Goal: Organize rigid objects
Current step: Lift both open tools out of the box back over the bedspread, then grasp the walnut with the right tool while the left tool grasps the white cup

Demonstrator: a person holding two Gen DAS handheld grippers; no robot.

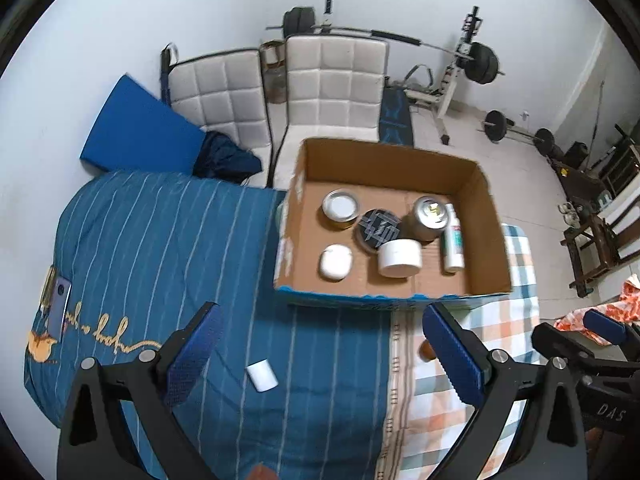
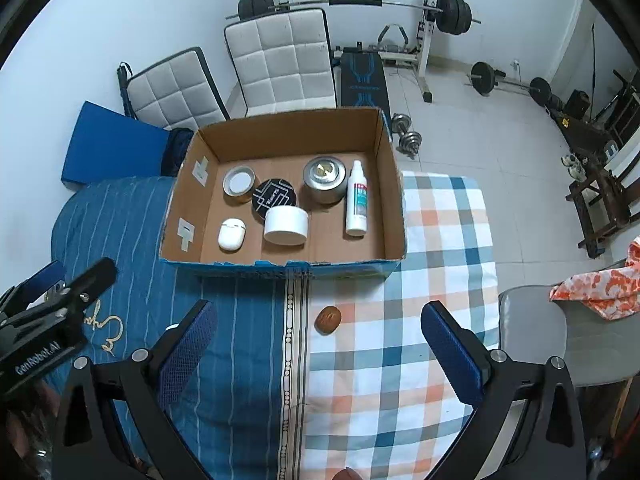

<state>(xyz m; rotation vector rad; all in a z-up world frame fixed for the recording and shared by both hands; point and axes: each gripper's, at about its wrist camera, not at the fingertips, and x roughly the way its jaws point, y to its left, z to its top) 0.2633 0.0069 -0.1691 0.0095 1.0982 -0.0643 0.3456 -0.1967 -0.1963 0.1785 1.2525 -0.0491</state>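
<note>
Blue-padded fingers fill the bottom of both views: the left gripper hangs spread wide and empty above the bedspread, and the right gripper is equally spread, gripping nothing.

Biggest thing ahead is the cardboard box, sitting on the bed where the striped blue cover meets the checked blanket, open side up so things can be dropped in from above. It looks like the collecting point.

Inside the box, a white round jar sits near the front wall, a metal tin behind it toward the back, and a white spray bottle lies on its side at the box's right; its label print is too small to read. A black patterned lid and a small open tin sit at back left, a white earbud case at front left.

Outside the box, just in front of it, a small white cylinder lies on the stripes and a brown nut-like object on the checks, apparently waiting to go in.

Readable writing: "GenRobot.AI" and "DAS" on the gripper bodies.
</note>
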